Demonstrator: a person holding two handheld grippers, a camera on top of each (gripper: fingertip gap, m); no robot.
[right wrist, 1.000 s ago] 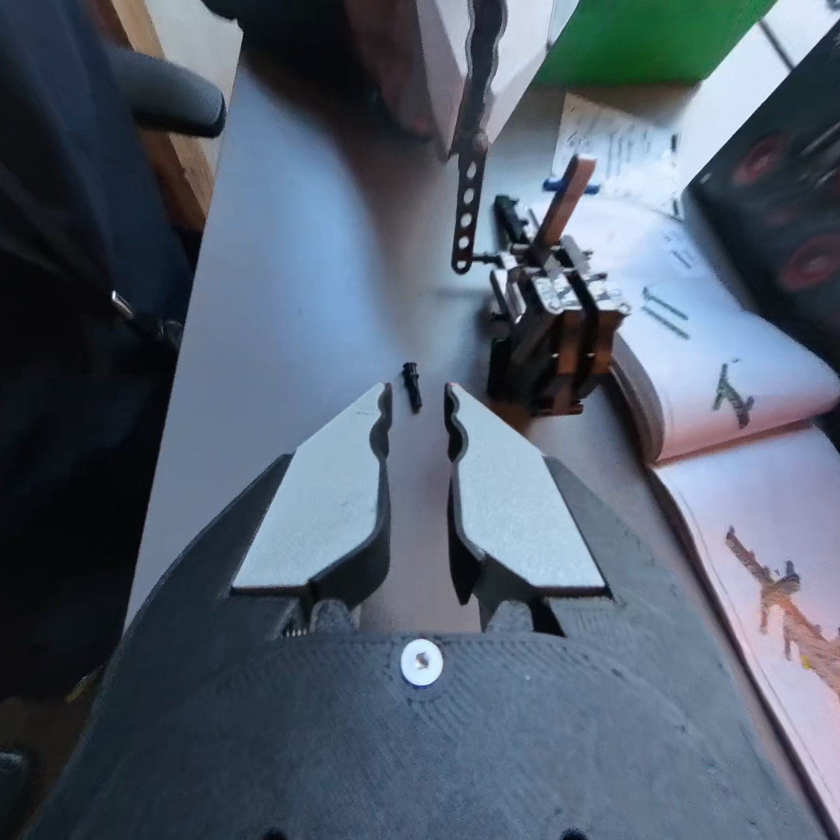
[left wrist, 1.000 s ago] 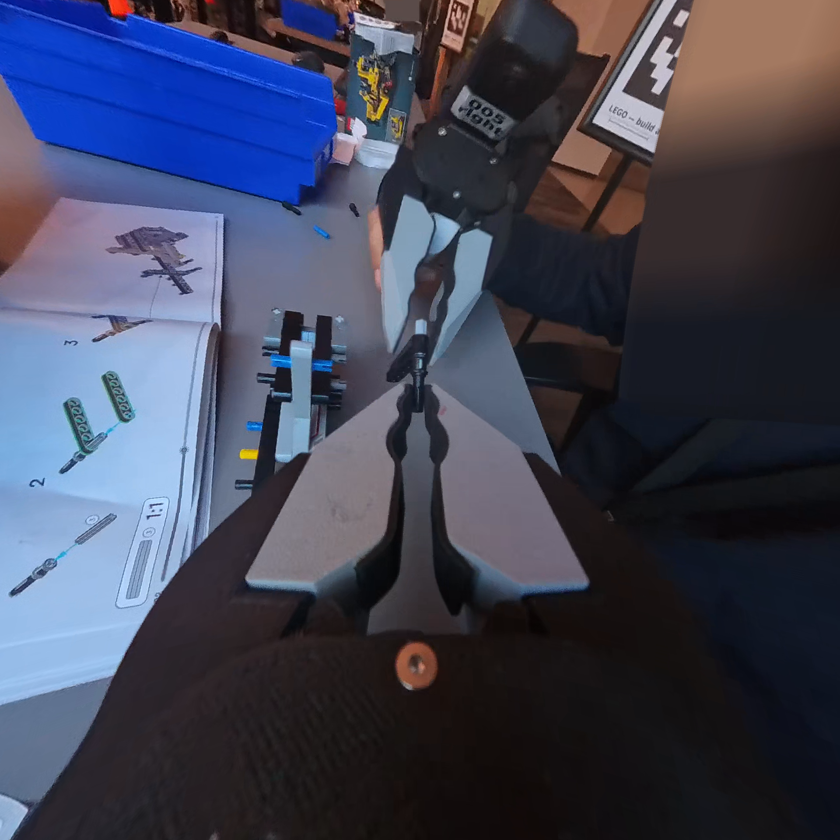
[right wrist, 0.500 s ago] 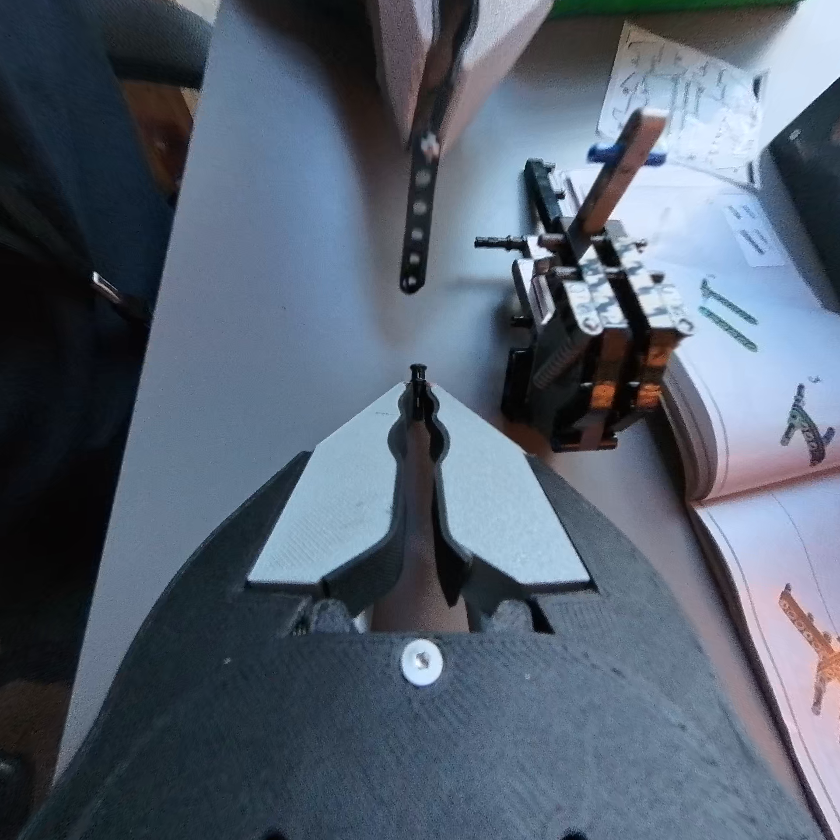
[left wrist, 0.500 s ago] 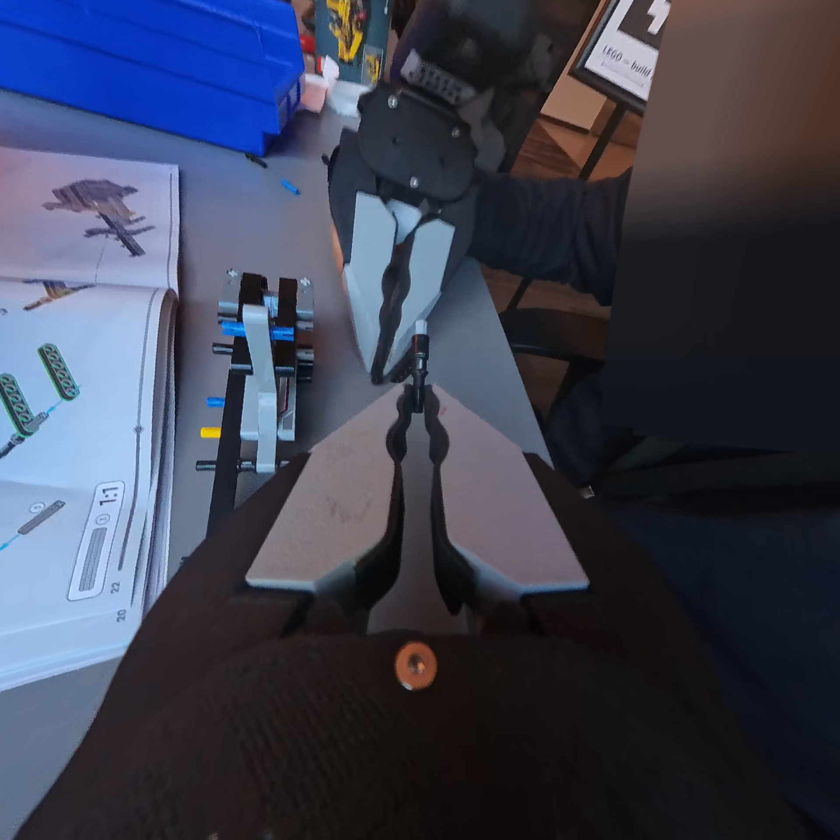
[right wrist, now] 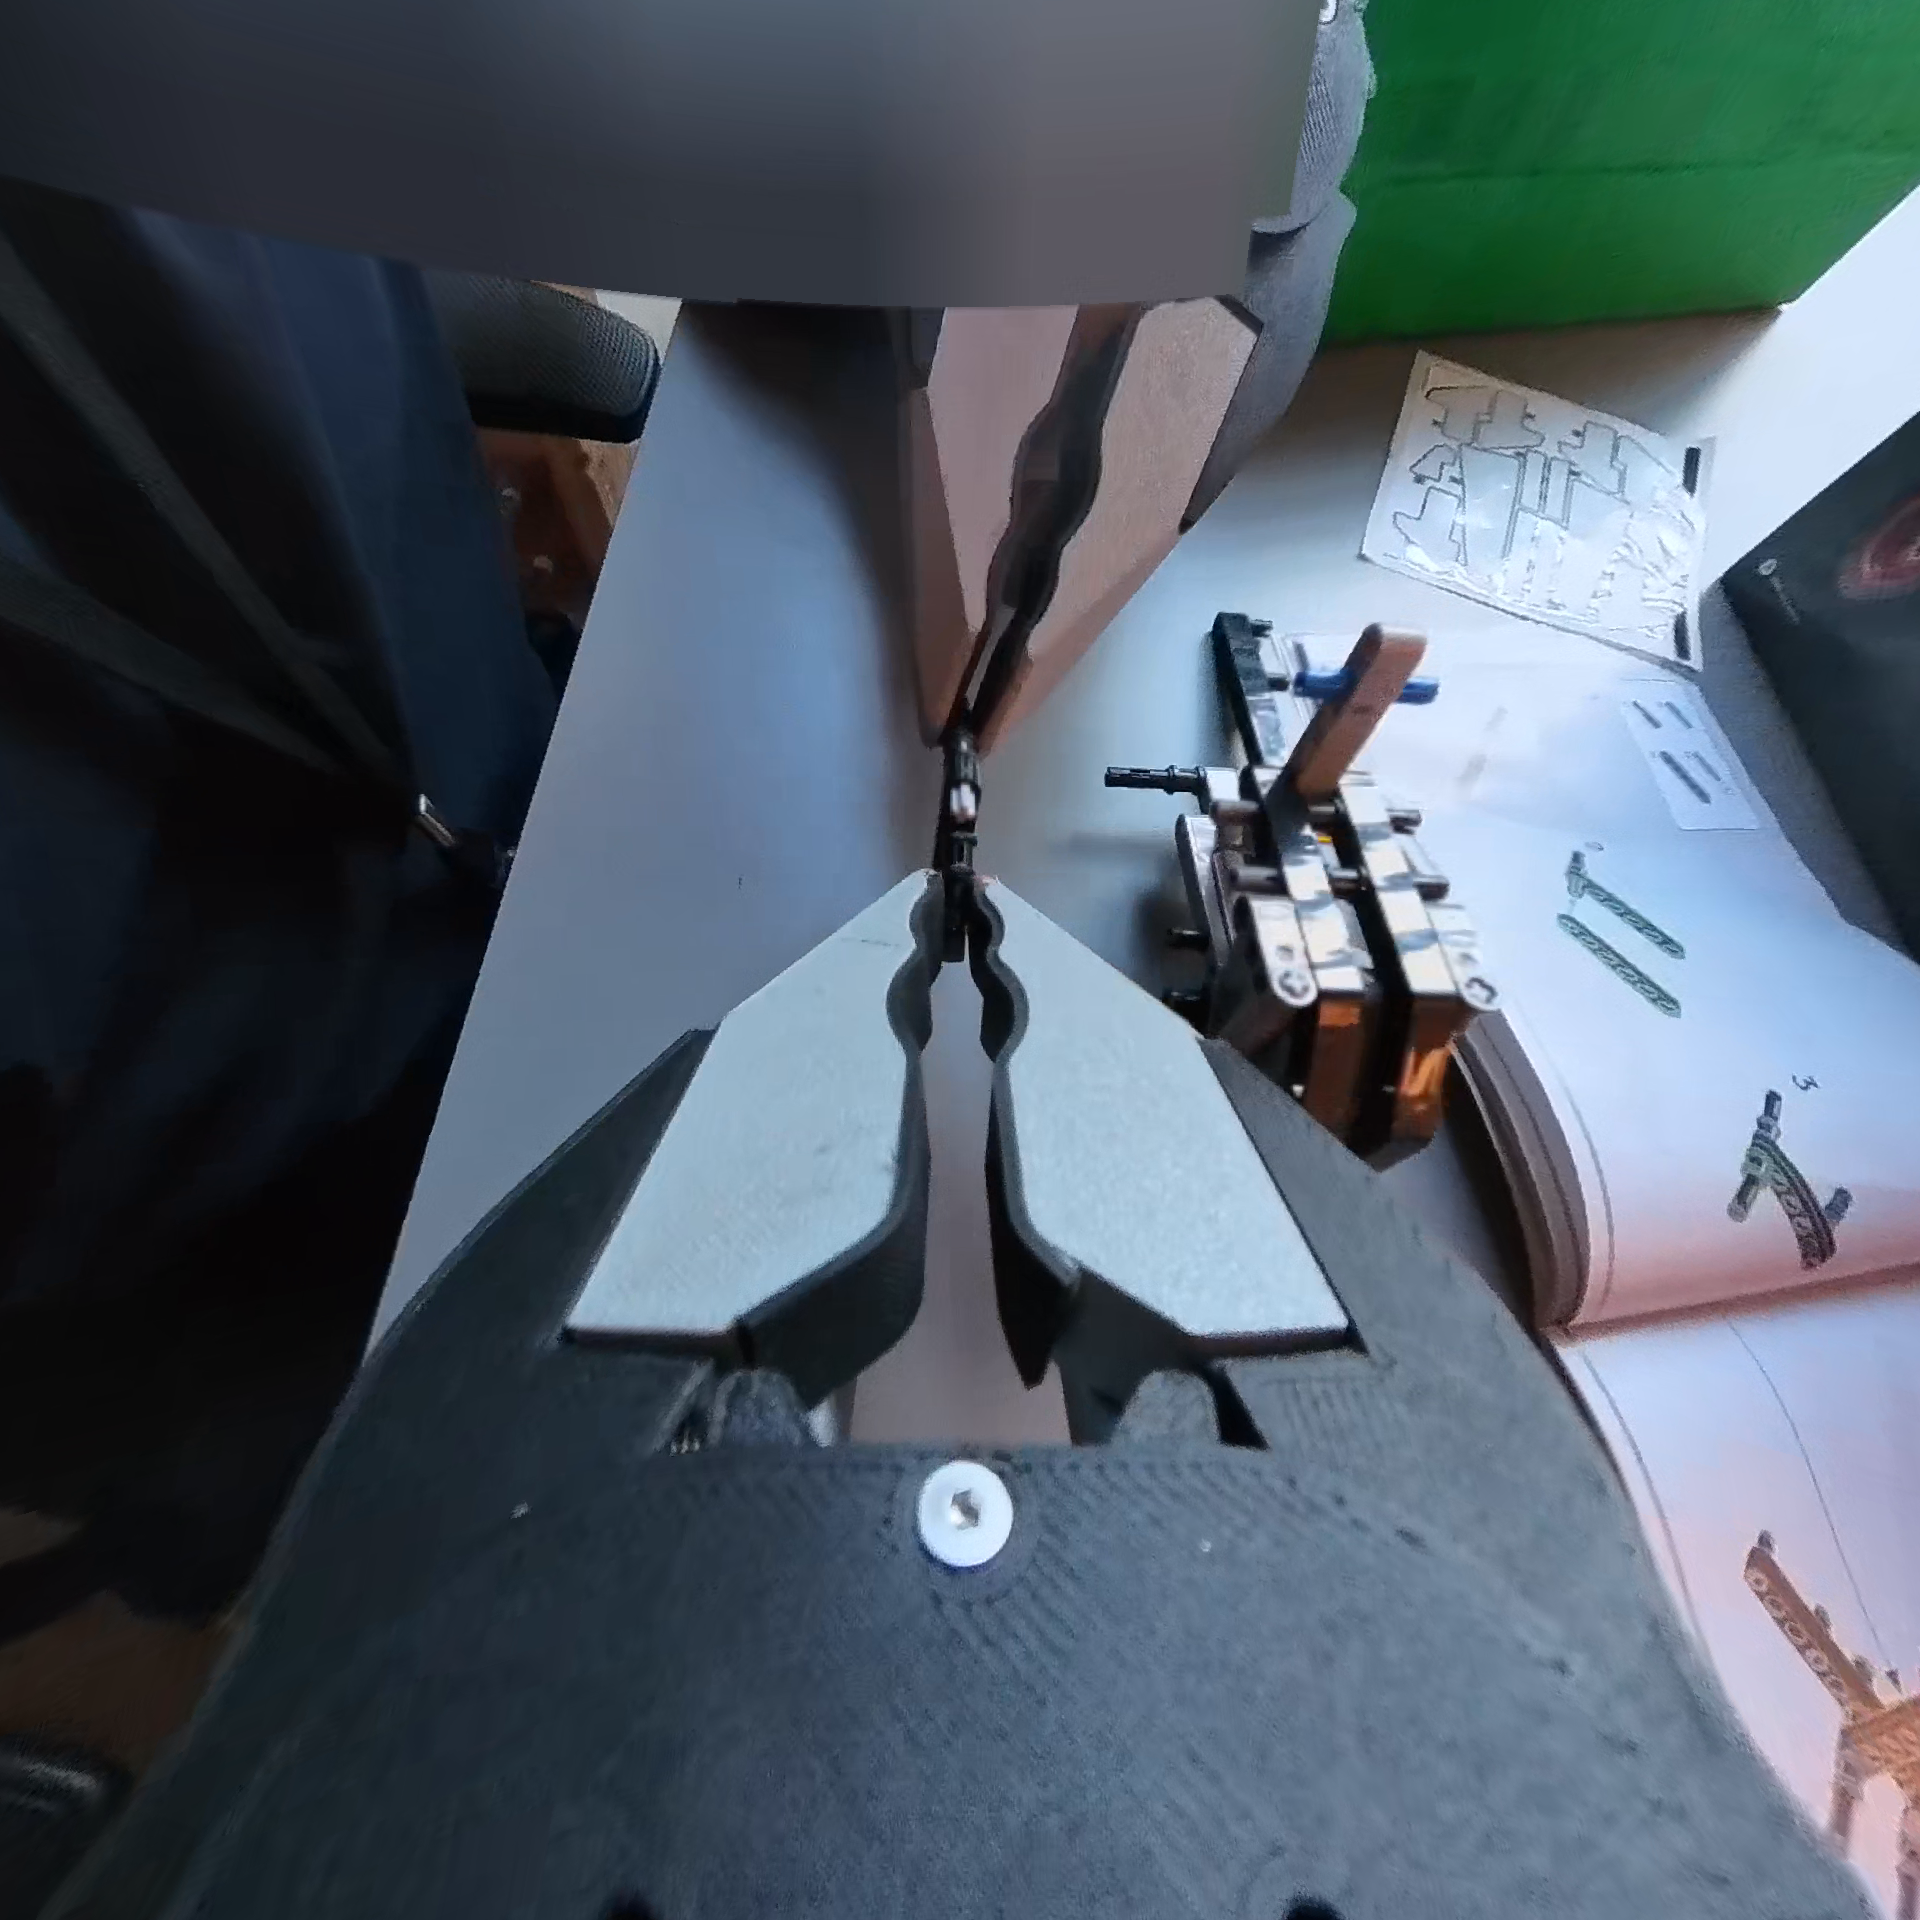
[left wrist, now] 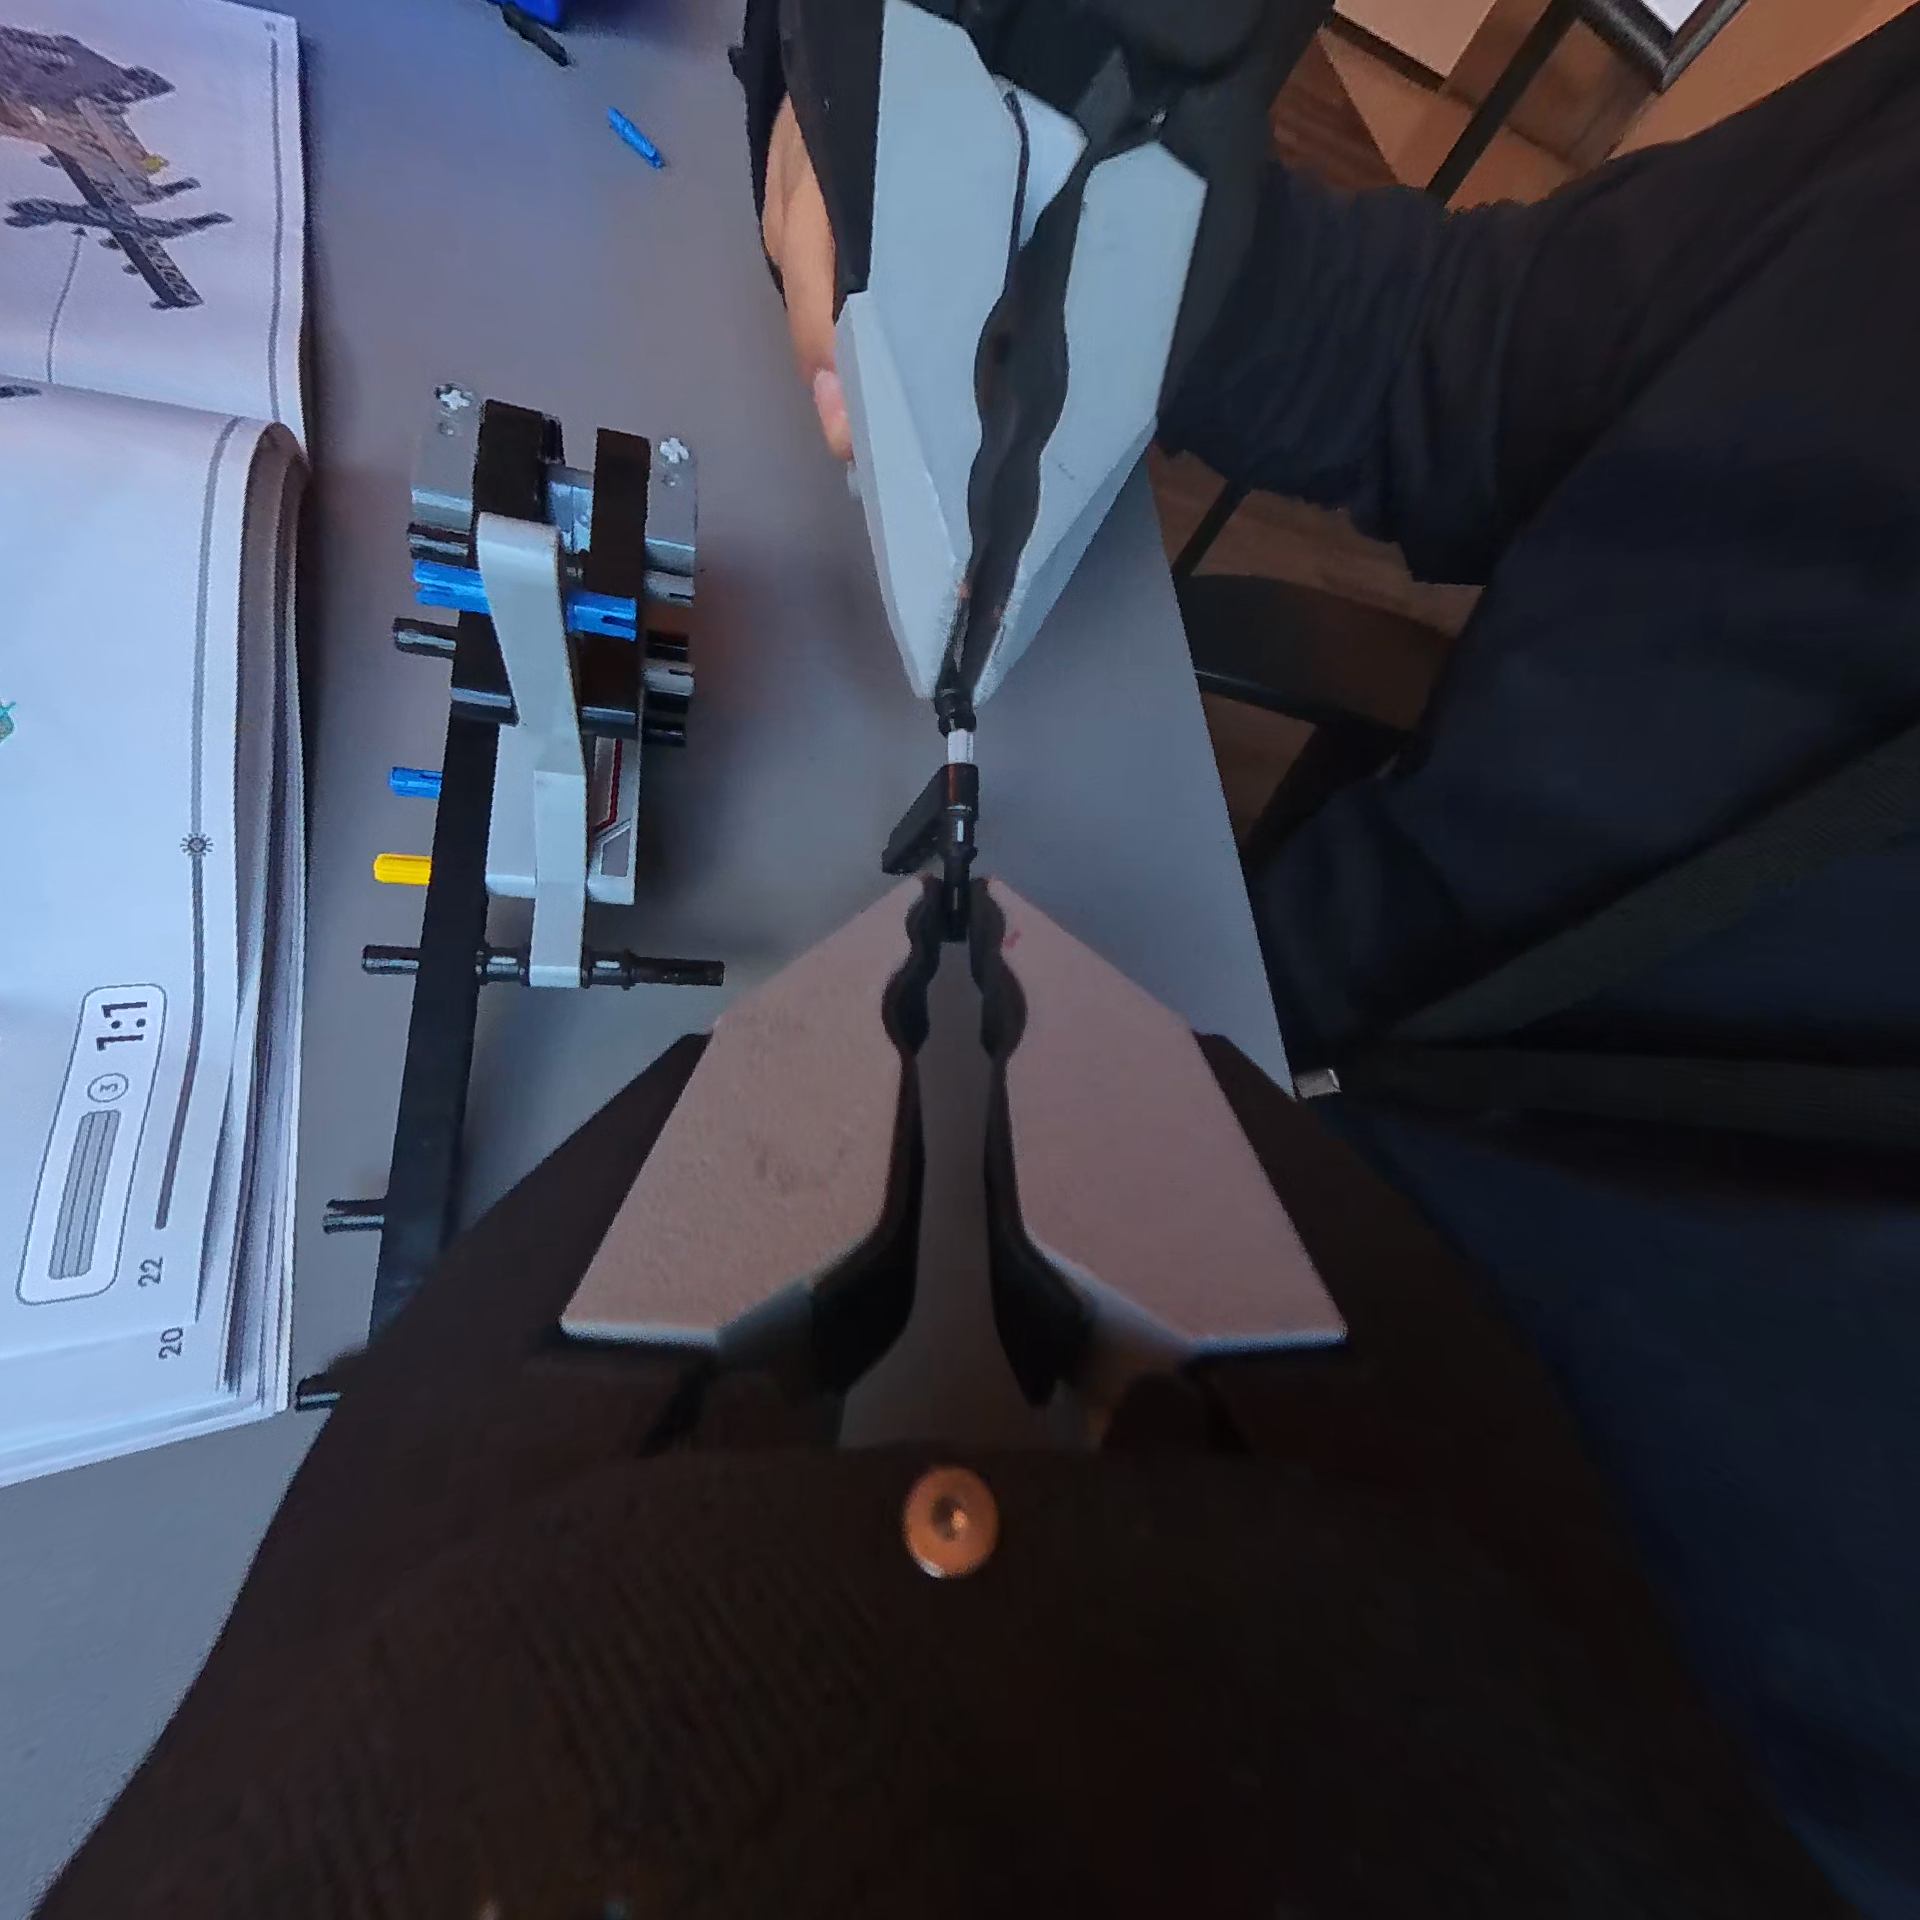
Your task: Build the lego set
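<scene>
Midair, centre of both frames: black beam seen end-on, pinched at its near end by left tongs, tips together on it. Meets black pin tip to tip; whether the two touch, cannot tell. Pin clamped in right tongs, reaching down from the top of the left wrist frame. Same pairing in the right wrist frame: right tongs closed on pin at centre, left tongs coming down from above with beam.

Left of centre in the left wrist frame, resting on grey counter: partly built model, black and grey with blue and yellow pegs. Further left, touching the frame edge: open instruction booklet. Upper middle, loose blue peg. Right side: dark sleeve.

Right wrist frame: model right of centre, booklet beyond it, sticker sheet upper right, green bin at top right.
</scene>
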